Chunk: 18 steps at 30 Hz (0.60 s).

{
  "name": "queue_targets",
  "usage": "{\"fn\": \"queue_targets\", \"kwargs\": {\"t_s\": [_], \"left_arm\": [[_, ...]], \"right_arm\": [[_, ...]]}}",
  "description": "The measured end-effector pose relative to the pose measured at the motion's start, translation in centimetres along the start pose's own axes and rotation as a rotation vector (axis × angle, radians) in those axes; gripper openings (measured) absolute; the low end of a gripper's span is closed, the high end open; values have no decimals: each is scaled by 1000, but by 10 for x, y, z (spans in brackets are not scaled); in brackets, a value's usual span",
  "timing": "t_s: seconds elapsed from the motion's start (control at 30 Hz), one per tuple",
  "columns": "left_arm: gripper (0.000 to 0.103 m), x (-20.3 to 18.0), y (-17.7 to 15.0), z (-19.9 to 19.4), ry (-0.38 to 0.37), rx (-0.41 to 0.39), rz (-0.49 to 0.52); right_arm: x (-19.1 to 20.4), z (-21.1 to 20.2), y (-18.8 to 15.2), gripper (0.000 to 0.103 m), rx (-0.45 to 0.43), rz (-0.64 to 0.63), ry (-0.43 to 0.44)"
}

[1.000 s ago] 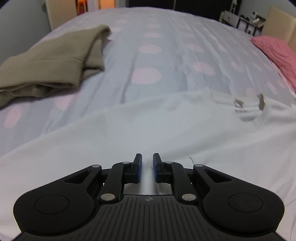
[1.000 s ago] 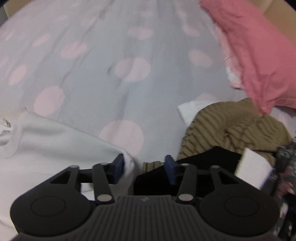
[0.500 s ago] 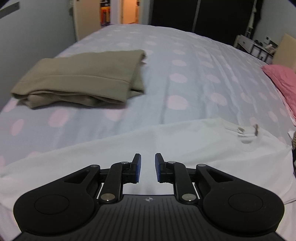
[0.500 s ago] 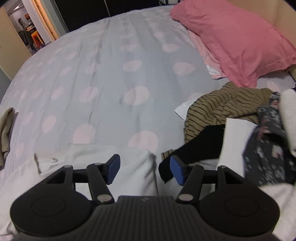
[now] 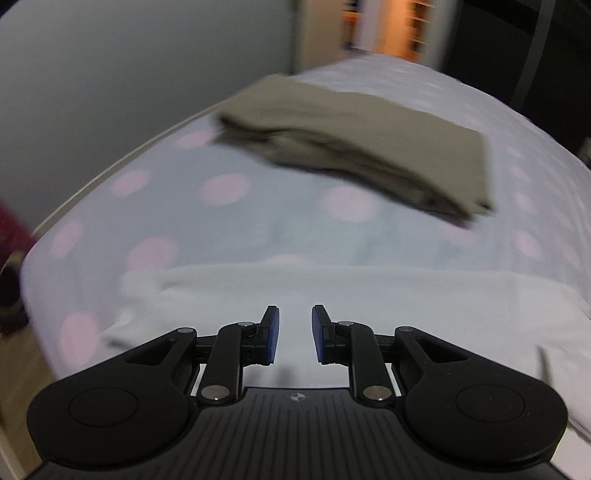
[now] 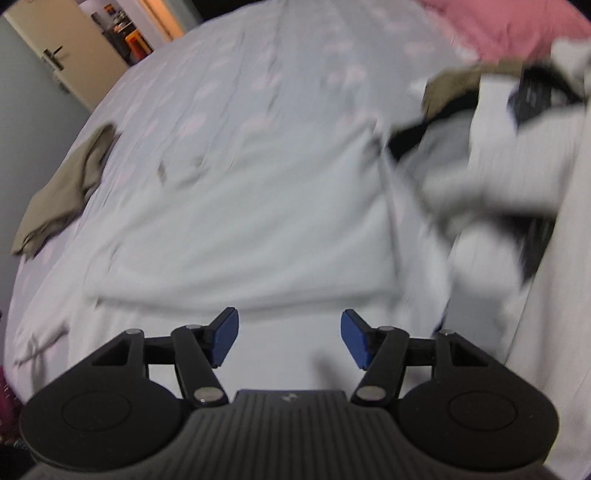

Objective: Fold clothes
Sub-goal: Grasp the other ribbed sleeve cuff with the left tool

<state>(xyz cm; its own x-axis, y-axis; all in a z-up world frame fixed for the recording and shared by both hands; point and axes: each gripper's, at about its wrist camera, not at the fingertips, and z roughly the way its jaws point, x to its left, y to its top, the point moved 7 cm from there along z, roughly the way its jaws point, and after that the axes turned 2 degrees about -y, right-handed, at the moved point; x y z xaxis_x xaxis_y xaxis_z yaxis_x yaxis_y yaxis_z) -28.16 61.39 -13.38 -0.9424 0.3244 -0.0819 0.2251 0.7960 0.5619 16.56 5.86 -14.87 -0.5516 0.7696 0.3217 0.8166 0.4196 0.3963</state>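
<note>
A white garment point(image 5: 332, 291) lies spread flat on the dotted bed cover point(image 5: 280, 225). My left gripper point(image 5: 294, 314) hovers over its near left part, jaws a narrow gap apart with nothing between them. In the right wrist view the same white garment point(image 6: 240, 203) fills the middle. My right gripper point(image 6: 288, 317) hangs above its near edge; its jaws are opening and hold nothing. A folded khaki garment point(image 5: 362, 144) rests farther up the bed, also visible as the khaki garment point(image 6: 62, 192) at the left. Both views are blurred by motion.
A heap of mixed clothes point(image 6: 517, 129) sits at the right, by a pink pillow point(image 6: 509, 33). The bed's left edge point(image 5: 92, 181) runs close to a grey wall point(image 5: 110, 74). A door point(image 6: 62, 55) stands at the far end.
Both views have swept across the bed. The left view swung towards the bed's left corner and the khaki garment. The right gripper came over the white garment, and its jaws widened.
</note>
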Motion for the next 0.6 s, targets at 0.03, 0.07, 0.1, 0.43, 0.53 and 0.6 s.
{"fn": "queue_targets", "kwargs": {"t_s": [0.03, 0.07, 0.1, 0.43, 0.53, 0.6], "left_arm": [[17, 15, -2, 5, 21, 7, -34], [17, 29, -3, 9, 38, 14, -70], [17, 43, -4, 12, 53, 17, -111], [17, 137, -20, 43, 153, 57, -373], [17, 148, -26, 53, 137, 64, -458], [17, 153, -30, 58, 124, 64, -514]], "right_arm": [[3, 1, -12, 66, 9, 11, 22], [5, 0, -22, 67, 7, 27, 52], [8, 1, -31, 69, 5, 40, 75], [18, 28, -53, 70, 24, -27, 54], [20, 36, -52, 70, 31, -25, 65], [23, 40, -51, 70, 35, -44, 63]]}}
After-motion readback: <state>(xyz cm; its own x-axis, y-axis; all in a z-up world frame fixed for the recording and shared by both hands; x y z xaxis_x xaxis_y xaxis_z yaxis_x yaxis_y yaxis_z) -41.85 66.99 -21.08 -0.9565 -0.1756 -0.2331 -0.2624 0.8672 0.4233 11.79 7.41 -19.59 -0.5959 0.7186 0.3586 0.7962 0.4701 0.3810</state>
